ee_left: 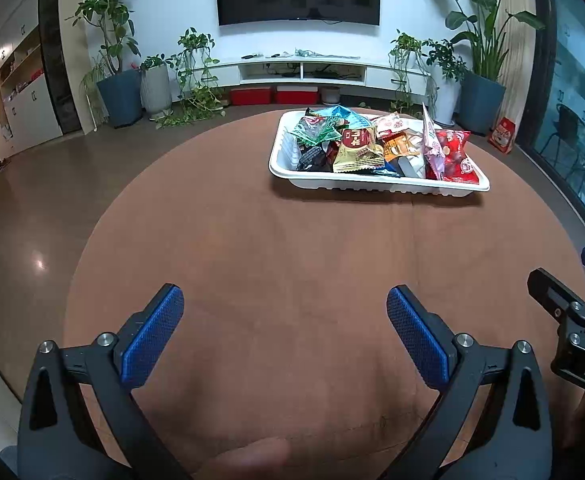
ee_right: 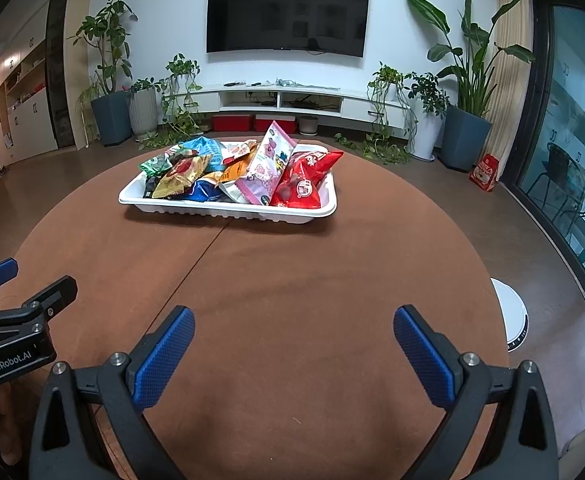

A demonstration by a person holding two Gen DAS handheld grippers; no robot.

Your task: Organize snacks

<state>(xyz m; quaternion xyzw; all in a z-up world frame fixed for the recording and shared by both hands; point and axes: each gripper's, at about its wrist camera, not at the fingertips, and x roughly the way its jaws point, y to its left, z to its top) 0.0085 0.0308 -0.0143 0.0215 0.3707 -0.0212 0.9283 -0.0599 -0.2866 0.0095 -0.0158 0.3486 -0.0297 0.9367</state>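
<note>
Your left gripper: jaws wide, empty.
Your right gripper: jaws wide, empty.
White plastic tray of snack packets: 12 o'clock on the brown round table.

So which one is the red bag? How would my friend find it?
Look at the round brown table and find the white tray piled with snack packets. Go to the tray's right end, next to the tall pink packet standing up. The red bag is the only all-red one, puffy, and it leans against the tray's right wall.
</note>
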